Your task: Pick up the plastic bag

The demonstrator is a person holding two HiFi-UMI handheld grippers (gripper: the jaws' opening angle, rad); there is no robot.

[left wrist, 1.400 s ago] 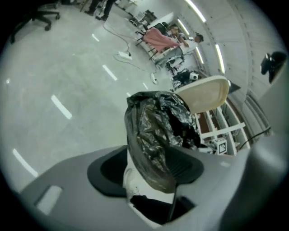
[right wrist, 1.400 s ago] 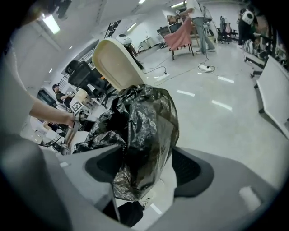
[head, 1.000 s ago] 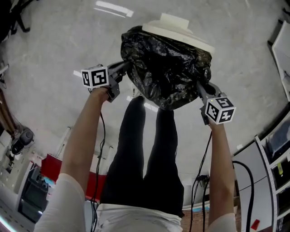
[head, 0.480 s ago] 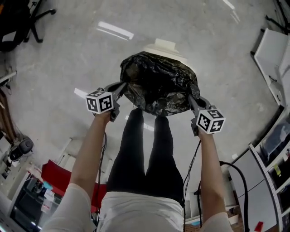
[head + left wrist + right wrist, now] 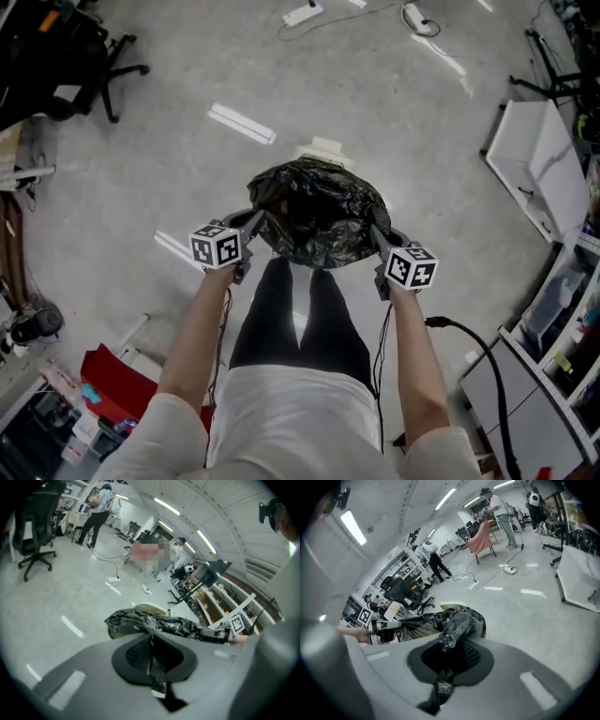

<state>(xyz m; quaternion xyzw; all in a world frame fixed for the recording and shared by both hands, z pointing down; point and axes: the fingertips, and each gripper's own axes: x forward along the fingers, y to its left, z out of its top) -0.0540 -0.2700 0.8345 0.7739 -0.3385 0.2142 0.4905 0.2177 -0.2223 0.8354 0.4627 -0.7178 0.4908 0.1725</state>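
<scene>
A black plastic bag (image 5: 317,214) hangs in the air in front of the person, stretched between both grippers. My left gripper (image 5: 253,225) is shut on the bag's left rim, and a strip of black film (image 5: 152,641) runs between its jaws. On the other side my right gripper (image 5: 377,239) is shut on the right rim, with crumpled film (image 5: 457,627) bunched in its jaws. Below the bag a cream bin (image 5: 319,150) shows at the far side. In the left gripper view the bag (image 5: 140,620) stretches toward the right gripper (image 5: 220,634).
Grey concrete floor all round. An office chair (image 5: 80,56) stands at upper left, white boards (image 5: 539,169) and shelving (image 5: 562,328) at right, a power strip and cables (image 5: 305,14) at the top, red boxes (image 5: 112,375) at lower left. People stand far off across the room.
The bag and both grippers have risen well away from the floor and bin, which look smaller now. Both grippers keep their hold on the bag's rim.
</scene>
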